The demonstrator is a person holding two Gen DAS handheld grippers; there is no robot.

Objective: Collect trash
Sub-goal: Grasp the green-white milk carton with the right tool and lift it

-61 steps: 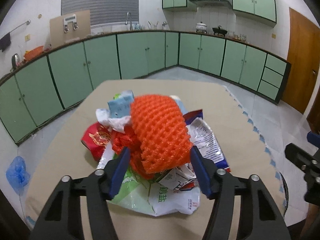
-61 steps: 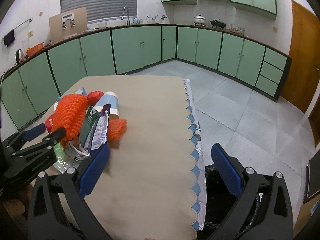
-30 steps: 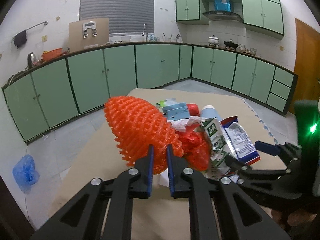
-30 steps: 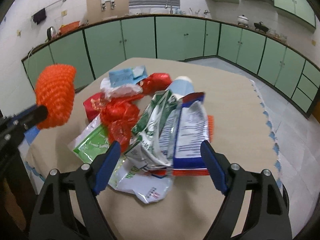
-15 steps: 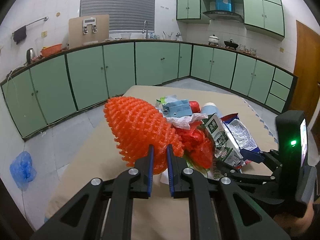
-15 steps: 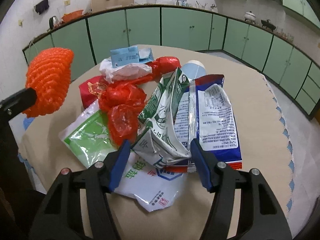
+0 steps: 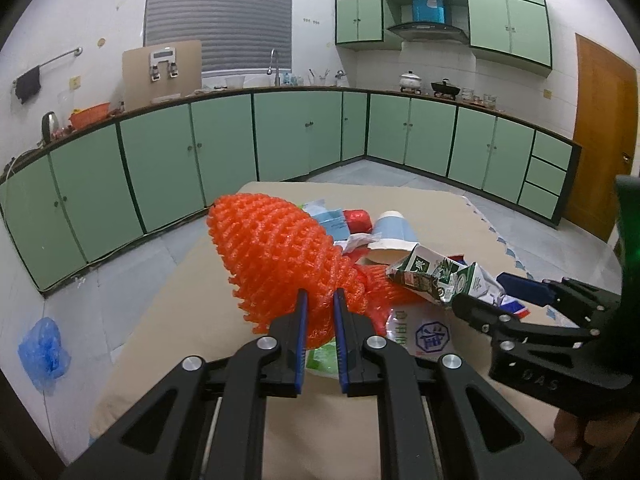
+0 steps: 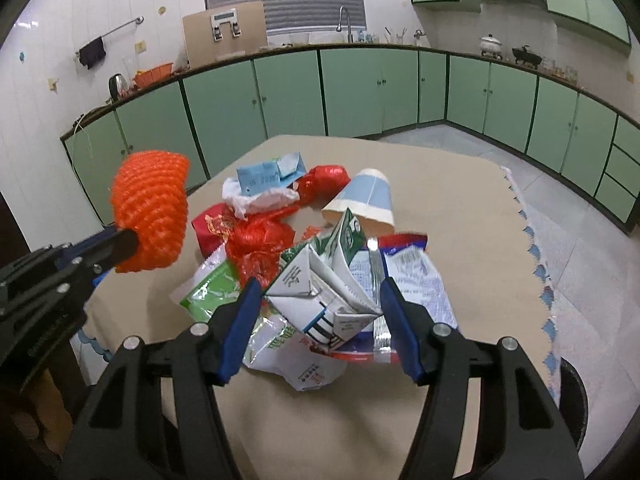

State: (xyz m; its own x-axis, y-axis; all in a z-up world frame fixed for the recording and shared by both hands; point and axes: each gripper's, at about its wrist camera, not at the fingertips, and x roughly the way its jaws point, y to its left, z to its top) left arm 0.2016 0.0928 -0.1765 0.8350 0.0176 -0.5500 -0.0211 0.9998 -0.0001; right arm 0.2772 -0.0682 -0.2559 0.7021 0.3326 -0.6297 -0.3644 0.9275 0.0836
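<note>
My left gripper (image 7: 319, 300) is shut on an orange foam fruit net (image 7: 280, 252) and holds it up above the table's left side; it also shows in the right wrist view (image 8: 150, 210). My right gripper (image 8: 320, 292) is open, its fingers on either side of a crumpled green-and-white milk carton (image 8: 324, 280) that lies on a blue-and-red snack bag (image 8: 408, 276). In the left wrist view the carton (image 7: 440, 276) sits at the right gripper's (image 7: 480, 300) tips.
The pile on the beige table (image 8: 440, 184) also holds a blue paper cup (image 8: 364, 200), red plastic wrappers (image 8: 256, 240), a blue box (image 8: 268, 176), and green-and-white bags (image 8: 208, 288). A black bin (image 8: 572, 396) stands below the table's right edge. Green cabinets line the walls.
My left gripper closed on the orange net and lifted it to the left. My right gripper came in over the pile and narrowed around the milk carton.
</note>
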